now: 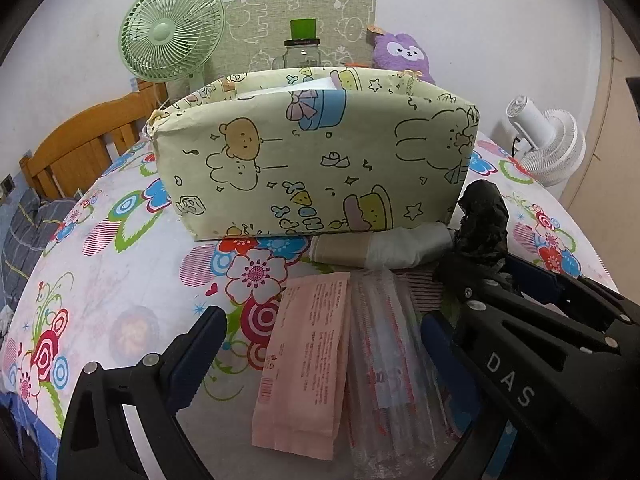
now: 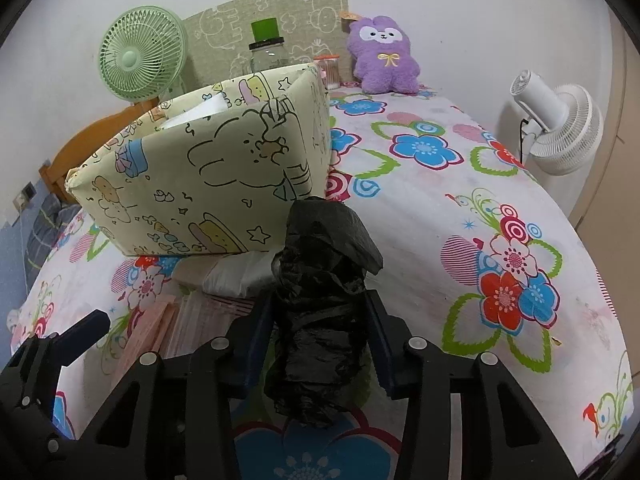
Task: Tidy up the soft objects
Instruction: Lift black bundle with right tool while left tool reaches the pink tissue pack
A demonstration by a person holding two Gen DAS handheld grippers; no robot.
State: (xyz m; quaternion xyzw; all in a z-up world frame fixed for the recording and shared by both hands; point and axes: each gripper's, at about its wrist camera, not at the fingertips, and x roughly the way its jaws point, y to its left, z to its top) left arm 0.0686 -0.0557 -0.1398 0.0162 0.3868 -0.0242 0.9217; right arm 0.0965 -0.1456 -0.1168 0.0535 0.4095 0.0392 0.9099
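**Black bag roll caught between the right jaws**

A crumpled black plastic bag roll [image 2: 320,312] stands on the floral tablecloth [image 2: 460,184], just in front of the cartoon-print box [image 2: 208,184]. The right gripper [image 2: 316,344] has its jaws narrowed on the roll, both pads against its sides. The left gripper [image 1: 320,356] stands wide open (holding nothing) over a pink packet [image 1: 304,364] and a clear packet [image 1: 388,364]. A grey-white roll [image 1: 384,246] lies against the box's base.

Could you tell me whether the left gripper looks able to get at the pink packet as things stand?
Probably yes. The left gripper stands open with the pink packet lying flat on the tablecloth between its fingers, and nothing lies on top; the clear packet beside it may get pinched too.
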